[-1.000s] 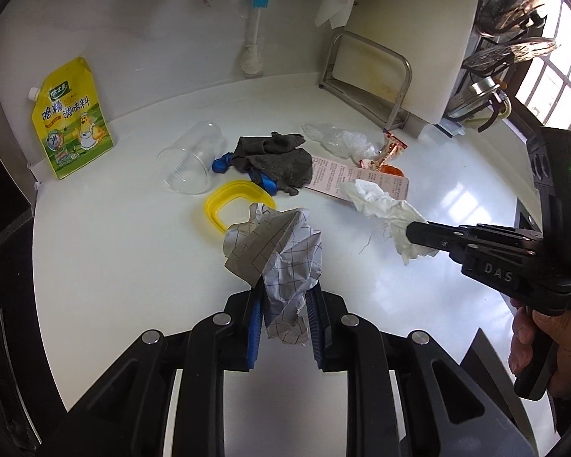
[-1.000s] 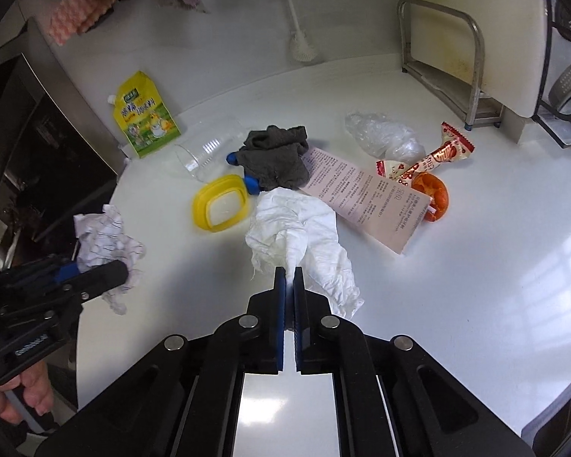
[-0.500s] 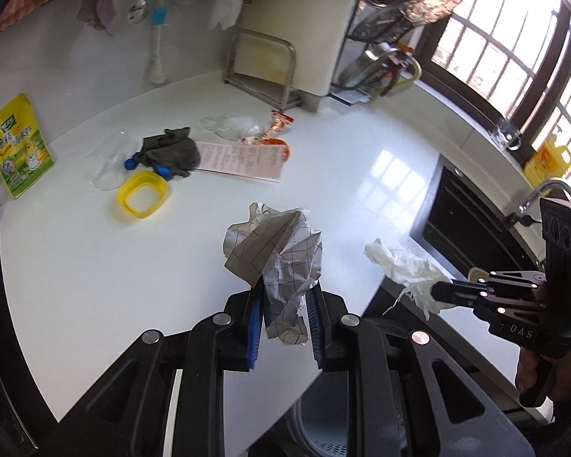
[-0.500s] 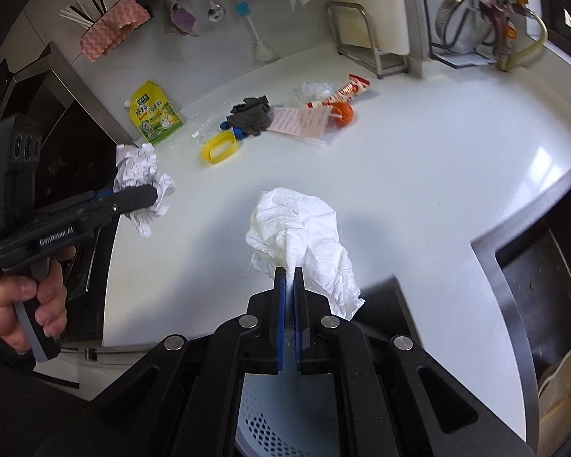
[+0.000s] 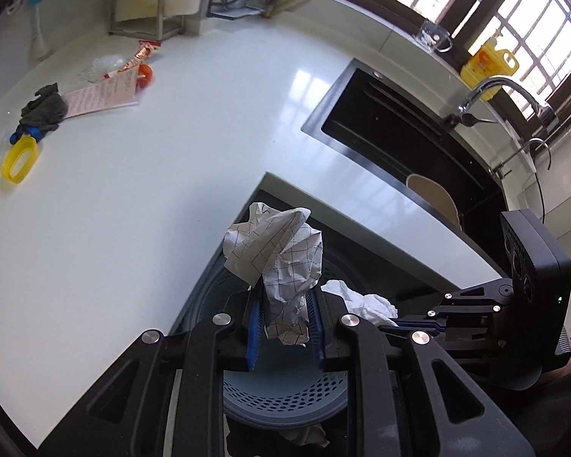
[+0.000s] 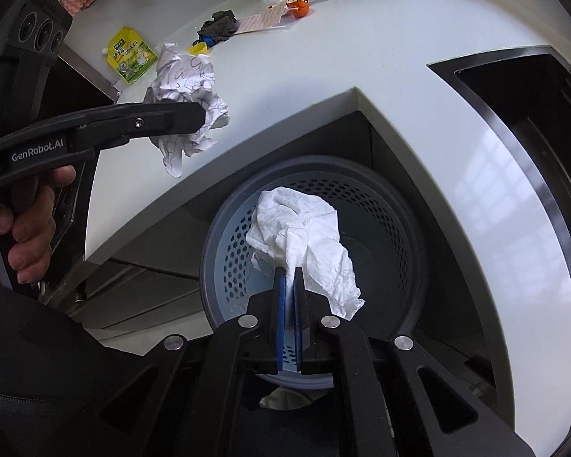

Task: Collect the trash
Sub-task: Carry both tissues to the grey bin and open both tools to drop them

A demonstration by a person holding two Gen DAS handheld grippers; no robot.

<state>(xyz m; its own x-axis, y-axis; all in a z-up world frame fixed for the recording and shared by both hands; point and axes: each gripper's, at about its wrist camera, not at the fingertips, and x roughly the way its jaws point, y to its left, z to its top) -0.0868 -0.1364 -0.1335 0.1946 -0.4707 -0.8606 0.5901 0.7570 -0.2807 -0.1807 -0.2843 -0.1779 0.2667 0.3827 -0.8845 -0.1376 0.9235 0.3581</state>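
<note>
My left gripper (image 5: 283,304) is shut on a crumpled checked paper ball (image 5: 276,255), held past the counter edge above the grey perforated bin (image 5: 285,400). The ball also shows in the right wrist view (image 6: 188,83), over the counter's edge. My right gripper (image 6: 289,278) is shut on a white tissue (image 6: 304,236) and holds it right over the bin's mouth (image 6: 224,209). The tissue also shows in the left wrist view (image 5: 365,301) beside my left fingers. More trash lies far back on the white counter (image 5: 152,152).
On the counter's far side lie a pink receipt (image 5: 102,95), a grey cloth (image 5: 43,108), a yellow ring lid (image 5: 19,158), a snack wrapper (image 5: 141,53), an orange piece (image 5: 145,72) and a yellow pouch (image 6: 131,55). A black sink (image 5: 399,144) lies right.
Both grippers have pulled back from the counter with their trash. They now hang over the bin in the counter's inner corner, lower than before.
</note>
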